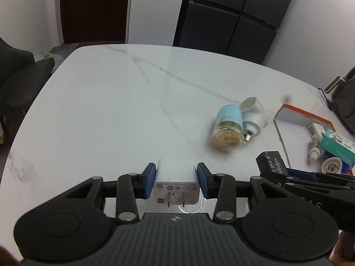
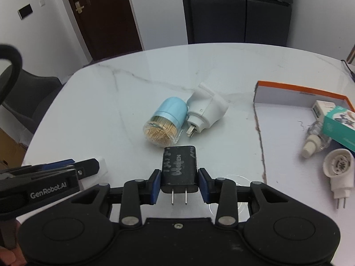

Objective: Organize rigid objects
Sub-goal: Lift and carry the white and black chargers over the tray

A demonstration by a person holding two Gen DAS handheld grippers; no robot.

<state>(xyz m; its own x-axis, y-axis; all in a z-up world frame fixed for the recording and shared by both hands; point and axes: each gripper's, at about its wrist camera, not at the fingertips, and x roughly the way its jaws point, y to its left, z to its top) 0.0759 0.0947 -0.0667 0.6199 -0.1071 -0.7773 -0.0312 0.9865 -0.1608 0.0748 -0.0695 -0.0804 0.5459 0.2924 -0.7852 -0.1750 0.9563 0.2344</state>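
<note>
My left gripper (image 1: 176,178) is shut on a white plug charger (image 1: 176,182), prongs toward the camera, above the marble table (image 1: 99,115). My right gripper (image 2: 179,182) is shut on a black UGREEN charger (image 2: 179,169), also prongs toward the camera; that charger shows at the right of the left wrist view (image 1: 271,163). A toothpick jar with a blue cap (image 2: 165,122) lies on its side beside a white plug adapter (image 2: 206,110) mid-table. The jar (image 1: 227,126) and adapter (image 1: 254,115) also show in the left wrist view.
An open box with an orange rim (image 2: 299,88) lies at the right, holding a teal carton (image 2: 339,124), a small white box (image 2: 321,108), a clear bottle (image 2: 315,141) and a white plug-in device (image 2: 338,170). Dark chairs (image 1: 22,82) stand left; a dark fridge (image 2: 239,11) behind.
</note>
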